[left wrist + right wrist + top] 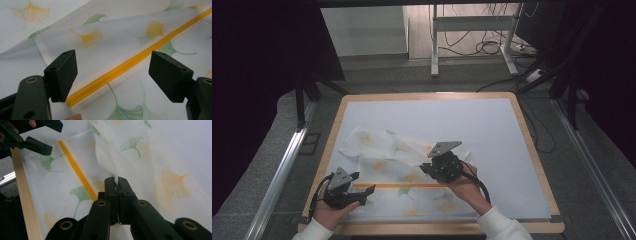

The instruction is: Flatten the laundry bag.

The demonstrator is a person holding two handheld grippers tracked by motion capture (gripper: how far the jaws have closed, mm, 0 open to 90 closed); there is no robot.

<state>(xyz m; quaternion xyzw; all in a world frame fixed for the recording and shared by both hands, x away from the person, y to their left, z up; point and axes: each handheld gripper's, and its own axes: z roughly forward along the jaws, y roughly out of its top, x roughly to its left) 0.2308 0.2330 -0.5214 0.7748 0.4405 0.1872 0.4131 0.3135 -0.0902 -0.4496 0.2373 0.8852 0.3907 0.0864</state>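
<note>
White mesh laundry bag printed with yellow and green ginkgo leaves (402, 170) lies rumpled on the pale blue mat (492, 130) of the wooden-edged table (532, 150), toward the near-left part of the mat. Its yellow zipper (125, 66) runs across the bag's near half and looks zipped along the stretch I can see. Right gripper (116, 181) is pressed together, pinching a fold of the mesh just beside the zipper's right end and lifting it a bit. Left gripper (112, 75) is spread wide, jaws straddling the zipper's left end, nothing held. Judging by this: bag only half flattened, far edge bunched; left-side grasp and spreading or folding not yet done
</note>
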